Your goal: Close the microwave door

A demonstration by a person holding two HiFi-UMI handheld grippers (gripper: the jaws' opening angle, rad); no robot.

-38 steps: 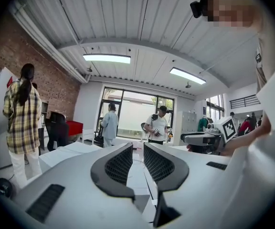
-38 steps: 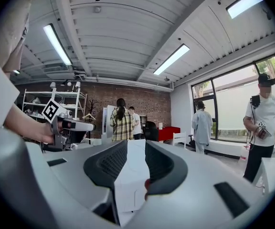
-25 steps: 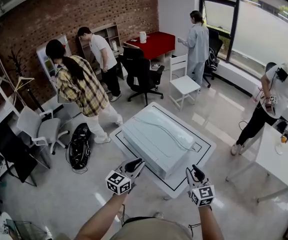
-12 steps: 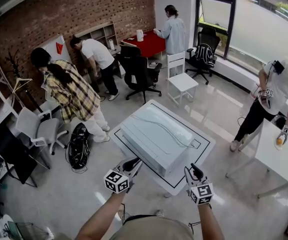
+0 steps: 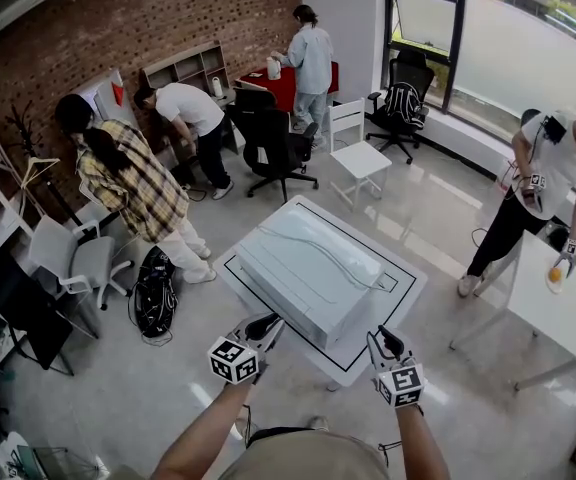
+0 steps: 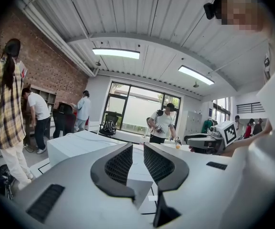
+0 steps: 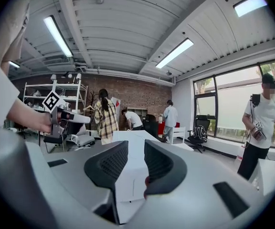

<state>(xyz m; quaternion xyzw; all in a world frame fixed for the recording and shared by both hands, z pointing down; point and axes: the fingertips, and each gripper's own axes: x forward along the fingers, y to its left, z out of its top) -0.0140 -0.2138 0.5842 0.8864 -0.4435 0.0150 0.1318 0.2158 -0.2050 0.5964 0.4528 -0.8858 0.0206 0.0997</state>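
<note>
White worktop (image 5: 408, 290) w/ black border carries the white boxy microwave (image 5: 308, 268) at centre, just ahead of both tongs. Door can't be made out, so this fits approach before closing, or pulling away w/ it shut. Left tongs (image 5: 265, 325) & right tongs (image 5: 383, 340) hover near its front edge, each narrowly parted, holding nothing.

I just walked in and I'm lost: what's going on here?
A person holds a hand-held tool in each hand. The left tool and right tool hover near the front edge of a white boxy appliance on a white table, touching nothing. Both tools' jaws stand apart with nothing between them. Whether its door is open can't be seen. Around the room, other people are busy with their own things.
</note>
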